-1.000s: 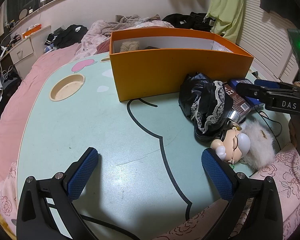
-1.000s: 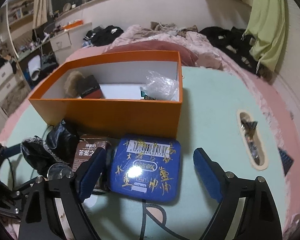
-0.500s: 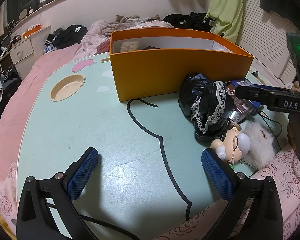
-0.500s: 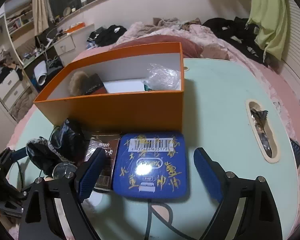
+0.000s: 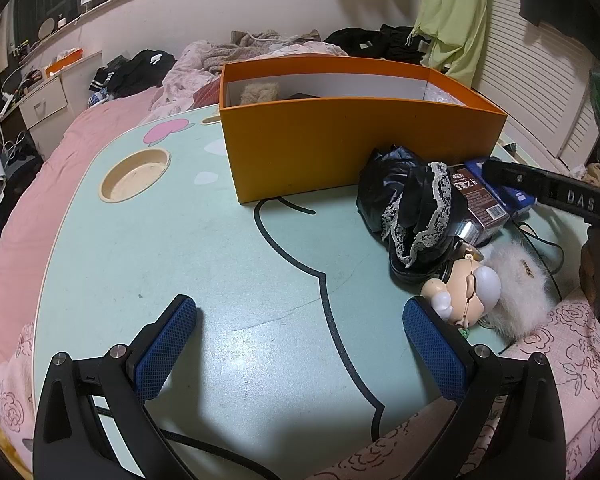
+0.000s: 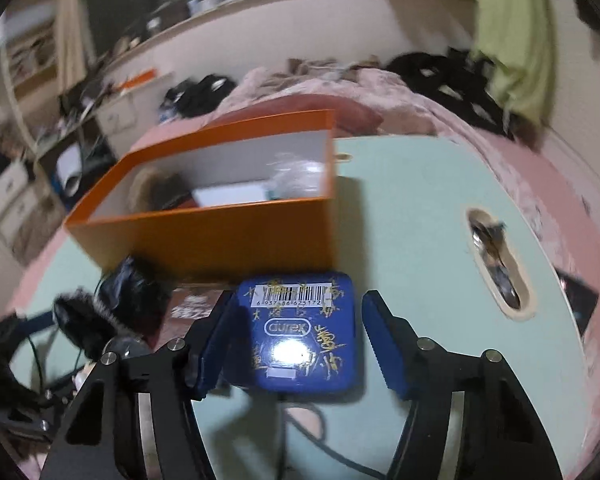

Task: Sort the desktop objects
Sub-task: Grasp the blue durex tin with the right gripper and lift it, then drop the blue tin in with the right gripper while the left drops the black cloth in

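Observation:
An orange box [image 5: 352,148] stands on the pale green table [image 5: 180,240]; it also shows in the right wrist view [image 6: 220,236]. In front of it lie black lace cloth [image 5: 412,208], a brown carton [image 5: 476,196], a doll [image 5: 464,284] and a white fur pouch [image 5: 520,280]. My left gripper [image 5: 300,332] is open and empty over bare table. My right gripper [image 6: 300,336] is open, its fingers on either side of a blue tin [image 6: 300,332]; the left pad is close to the tin's edge, the right pad apart from it.
A round cup recess [image 5: 136,174] sits at the table's left. An oval slot [image 6: 496,256] with small items is at the right. A black cable [image 5: 540,240] runs by the fur pouch. Pink bedding [image 5: 28,184] surrounds the table.
My right gripper has moved forward and down so the blue tin now lies between its fingers, and the fingers have narrowed. The left gripper has not moved.

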### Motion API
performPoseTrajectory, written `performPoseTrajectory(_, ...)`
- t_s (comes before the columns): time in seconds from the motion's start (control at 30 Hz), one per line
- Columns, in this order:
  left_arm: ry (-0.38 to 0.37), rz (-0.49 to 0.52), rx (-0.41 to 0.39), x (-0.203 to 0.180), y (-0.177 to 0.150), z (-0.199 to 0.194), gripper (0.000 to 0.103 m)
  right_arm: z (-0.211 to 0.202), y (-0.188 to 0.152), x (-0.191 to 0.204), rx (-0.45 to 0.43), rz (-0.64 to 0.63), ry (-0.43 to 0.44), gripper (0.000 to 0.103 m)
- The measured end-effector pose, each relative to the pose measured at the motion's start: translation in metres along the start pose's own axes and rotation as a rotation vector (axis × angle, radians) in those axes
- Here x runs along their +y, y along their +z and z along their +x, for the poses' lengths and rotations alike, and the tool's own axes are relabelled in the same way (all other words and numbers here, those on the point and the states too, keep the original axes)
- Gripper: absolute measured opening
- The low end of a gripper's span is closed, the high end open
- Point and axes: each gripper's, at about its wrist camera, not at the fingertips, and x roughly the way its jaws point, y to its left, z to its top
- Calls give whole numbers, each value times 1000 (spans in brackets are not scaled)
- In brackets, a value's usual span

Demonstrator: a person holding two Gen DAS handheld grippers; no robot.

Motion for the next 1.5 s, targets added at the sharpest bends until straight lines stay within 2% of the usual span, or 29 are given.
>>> performPoseTrajectory(0.13, -1, 0, 0, 1, 0, 0, 103, -3, 0, 14, -7, -69, -49, 64)
performPoseTrajectory(0.2, -1, 0, -1, 1, 0, 0, 103, 6, -2, 26, 35, -140, -114, 68)
performPoseTrajectory(0.3, 1, 1, 0, 1, 0, -1, 103, 11, -3, 27, 54, -157, -132, 68)
performPoseTrajectory(0.47, 1, 1, -1, 0, 1, -1, 103, 13, -8, 20, 49, -140, -113, 65)
performPoseTrajectory(0.6, 2, -9, -4, 0, 1, -1, 103, 6, -9, 9, 17, -87, -44, 65)
performPoseTrajectory(0.7, -45, -58, -26, 10, 3, -7, 103, -4, -11, 2, -23, -37, -27, 65)
performPoseTrajectory(0.8, -103, -127, -106, 22, 12, -26, 103, -9, -13, 2, -44, -26, -19, 65)
performPoseTrajectory(0.9, -159, -130, -154, 21, 29, -38, 101, -9, -12, 5, -39, -35, -20, 65)
performPoseTrajectory(0.97, -190, -91, -143, 11, 44, -38, 95, -9, -12, 5, -39, -36, -20, 65)
performPoseTrajectory(1.0, -204, -68, -124, 5, 50, -34, 89, -9, -12, 6, -39, -34, -19, 65)
performPoseTrajectory(1.1, -230, -11, -27, -16, 65, -3, 71, -9, -11, 4, -39, -32, -15, 65)
performPoseTrajectory(1.17, -239, -16, 39, -23, 67, 19, 54, -9, -11, 4, -39, -32, -15, 65)
performPoseTrajectory(1.2, -259, -46, 87, -21, 68, 34, 39, -9, -11, 4, -39, -31, -15, 65)
performPoseTrajectory(1.3, -339, -127, 82, -11, 64, 42, 33, -9, -10, 3, -40, -23, -3, 65)
performPoseTrajectory(1.4, -314, -134, 65, -6, 62, 35, 31, -20, -9, 2, -82, -13, 17, 65)
performPoseTrajectory(1.5, -325, -127, -13, -1, 64, 4, 31, -47, -5, 6, -177, -24, 48, 65)
